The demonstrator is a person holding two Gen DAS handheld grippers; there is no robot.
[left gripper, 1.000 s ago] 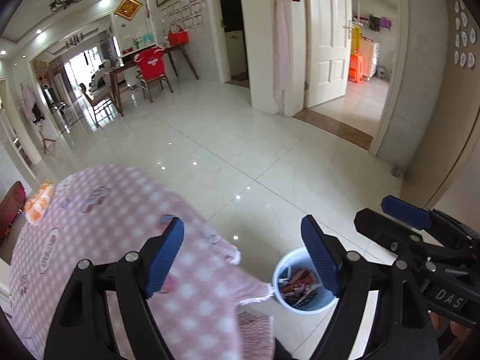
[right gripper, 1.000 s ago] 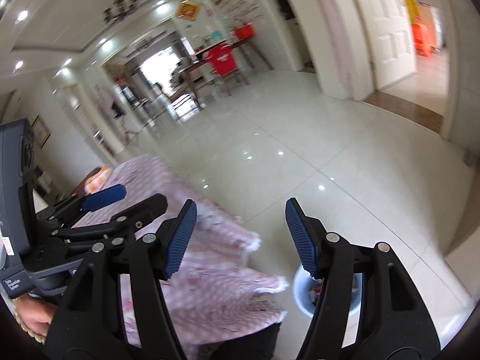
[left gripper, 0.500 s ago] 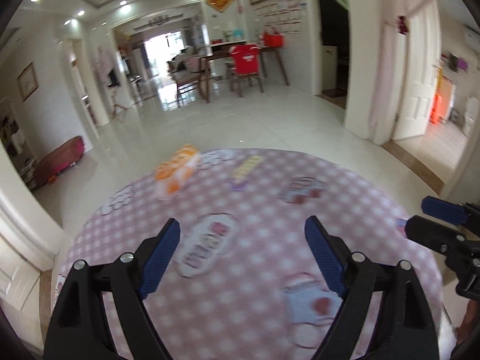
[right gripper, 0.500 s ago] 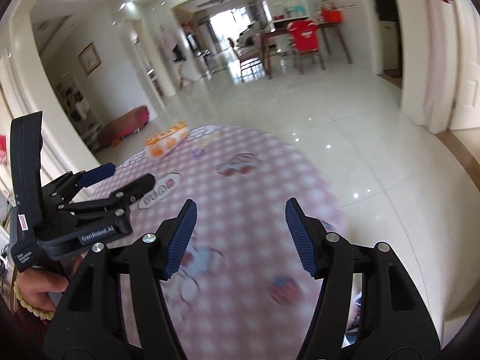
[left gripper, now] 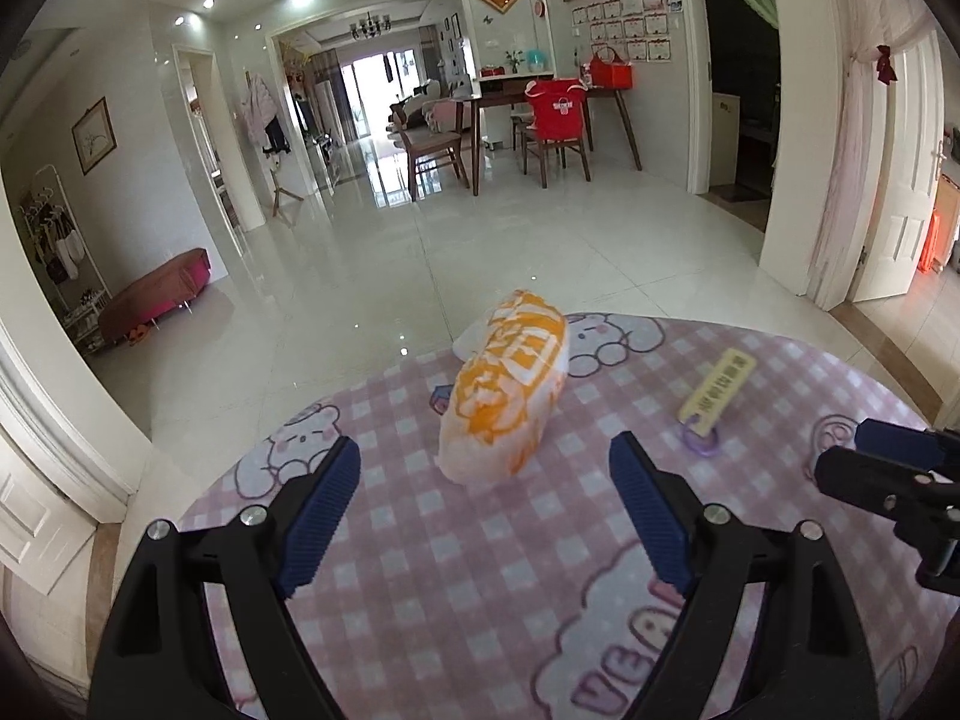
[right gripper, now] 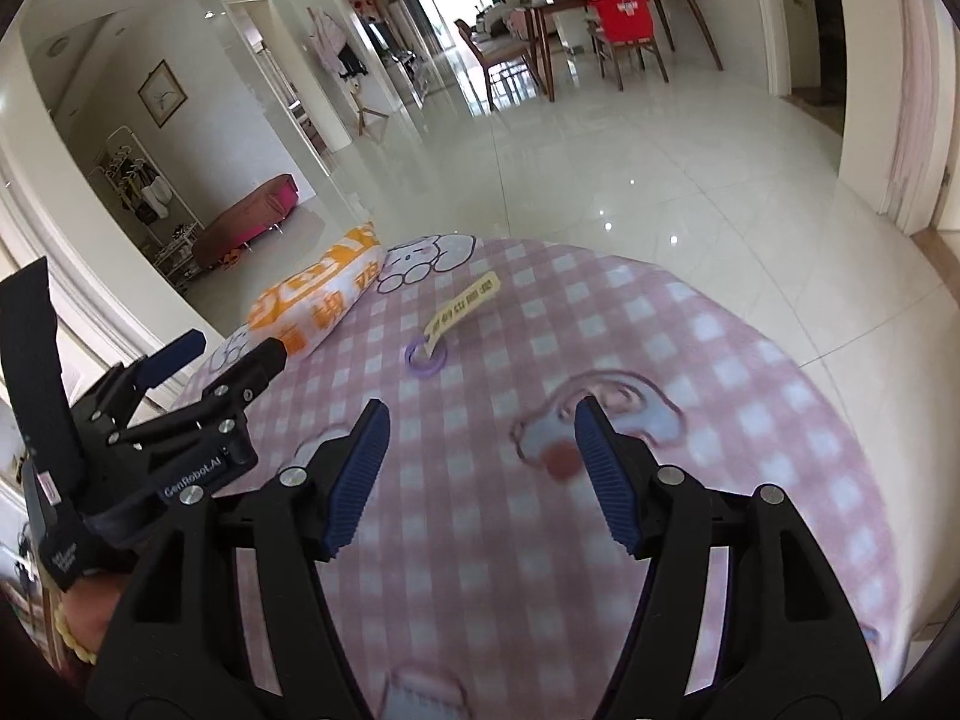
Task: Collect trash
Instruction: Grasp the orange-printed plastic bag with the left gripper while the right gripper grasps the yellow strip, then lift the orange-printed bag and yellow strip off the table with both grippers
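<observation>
An orange and white wrapped packet (left gripper: 507,399) lies on the pink checked round table (left gripper: 420,576), near its far edge. It also shows in the right wrist view (right gripper: 315,303). A yellow tag with a purple ring (left gripper: 714,393) lies to the packet's right, also seen in the right wrist view (right gripper: 459,315). My left gripper (left gripper: 485,513) is open and empty, just short of the packet. My right gripper (right gripper: 480,474) is open and empty over the table's middle. The left gripper also shows at the left of the right wrist view (right gripper: 198,372).
The table's edge drops to a glossy tiled floor (left gripper: 480,252). A dining table with chairs (left gripper: 528,120) stands far back. A low red bench (left gripper: 156,294) stands by the left wall. A doorway (left gripper: 900,192) opens at the right.
Both grippers have swung left from the floor bin to over the table. The bin has left view. The packet and tag are now close ahead of the left gripper.
</observation>
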